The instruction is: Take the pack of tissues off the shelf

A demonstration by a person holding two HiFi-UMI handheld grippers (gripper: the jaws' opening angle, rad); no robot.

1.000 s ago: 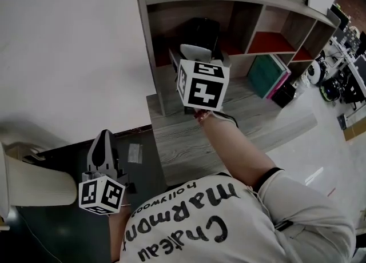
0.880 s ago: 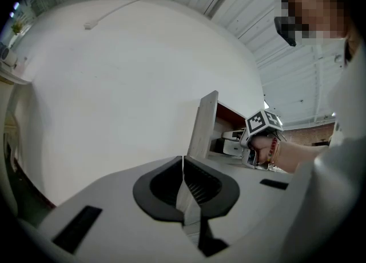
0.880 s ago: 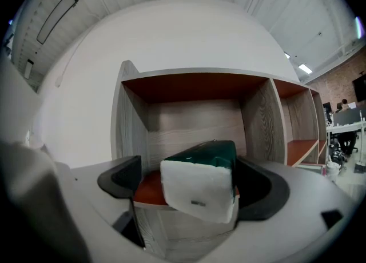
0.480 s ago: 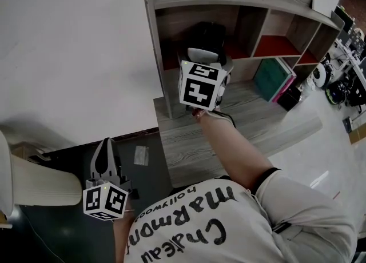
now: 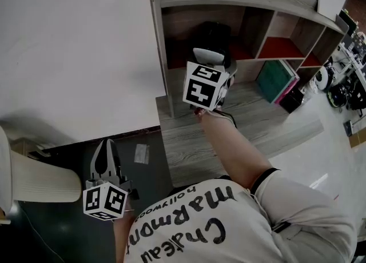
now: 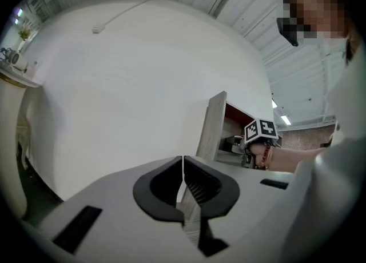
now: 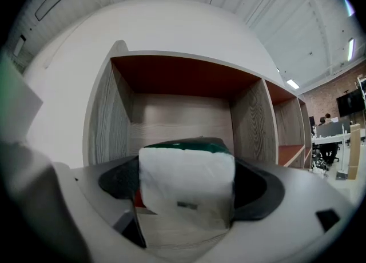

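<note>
The pack of tissues point(image 7: 186, 184), white with a dark green top, is clamped between the jaws of my right gripper point(image 7: 186, 194). It hangs in front of the open left compartment of the wooden shelf point(image 7: 171, 119). In the head view the right gripper point(image 5: 210, 57) holds the pack point(image 5: 207, 56) at the mouth of that compartment in the shelf point(image 5: 163, 56). My left gripper point(image 5: 106, 144) is low at the left over the dark floor, shut with nothing in it. In its own view the left gripper point(image 6: 183, 183) has its jaws pressed together.
Green and pink books point(image 5: 276, 76) stand in a lower right compartment, and red-lined compartments point(image 5: 283, 46) lie beyond. A white wall point(image 5: 74, 44) runs left of the shelf. A pale curved object point(image 5: 40, 183) and a slip of paper point(image 5: 140, 153) lie near the left gripper.
The head view has drifted slightly, so the shelf sits further right in the picture. The right gripper stays shut on the pack before the left compartment. The left gripper has hardly moved.
</note>
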